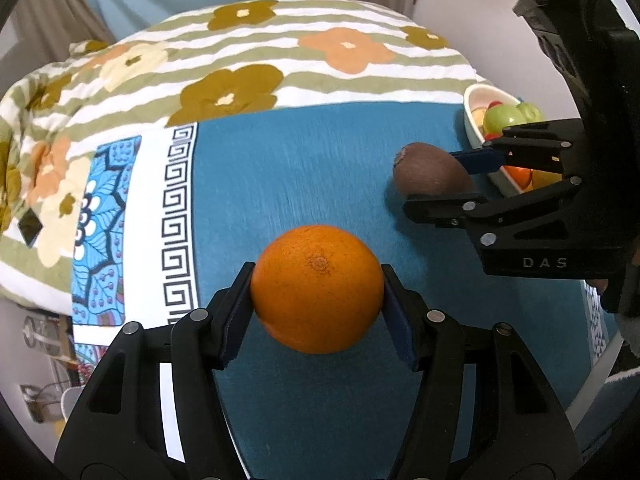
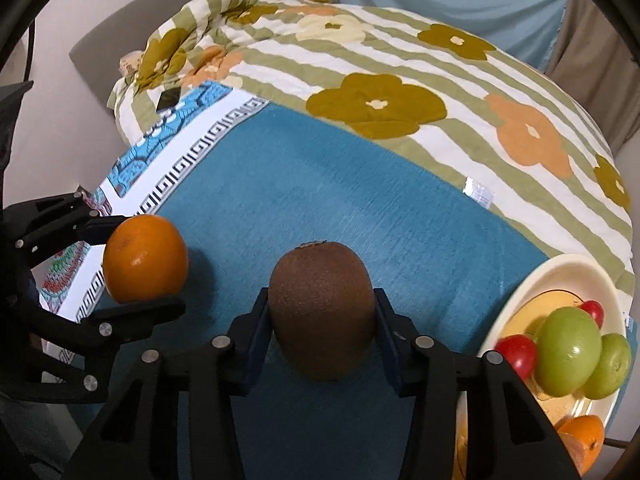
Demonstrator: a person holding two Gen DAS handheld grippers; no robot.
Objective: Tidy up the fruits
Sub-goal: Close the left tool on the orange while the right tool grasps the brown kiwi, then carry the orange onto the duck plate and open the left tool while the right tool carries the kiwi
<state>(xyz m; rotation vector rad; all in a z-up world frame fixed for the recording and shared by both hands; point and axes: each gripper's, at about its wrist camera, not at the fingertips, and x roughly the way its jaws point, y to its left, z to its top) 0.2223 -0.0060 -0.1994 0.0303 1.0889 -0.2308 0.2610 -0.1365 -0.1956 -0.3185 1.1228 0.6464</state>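
Left wrist view: left gripper [image 1: 318,292] clamped on a round orange citrus fruit [image 1: 317,289], blue-padded fingers pressing both sides. Fruit sits over the middle of the teal woven cloth [image 1: 280,168], toward its near edge; whether it rests on the cloth or is lifted, cannot tell.

Right wrist view: right gripper [image 2: 322,316] clamped on a brown fuzzy oval kiwi [image 2: 322,310], likewise over the cloth's middle. A cream oval ceramic bowl [image 2: 560,272] stands at the cloth's right edge, near the kiwi but apart from it.

Bowl contents (partly cut off by the frame): two green apples [image 2: 568,350], small red round fruits [image 2: 518,354], another orange piece [image 2: 582,442] at the near end, something yellow underneath.

Beyond the cloth's far edge lies a striped quilt with flower print [image 2: 400,64]; a patterned border with a key motif [image 1: 180,216] runs along the cloth's left edge.

Progress, as judged: bowl already well stocked, so most sorting looks done. Two fruits are in hand, neither over the bowl yet. No other loose fruit shows on the cloth. Remaining: carry both rightward and set them in; room looks tight near the apples.
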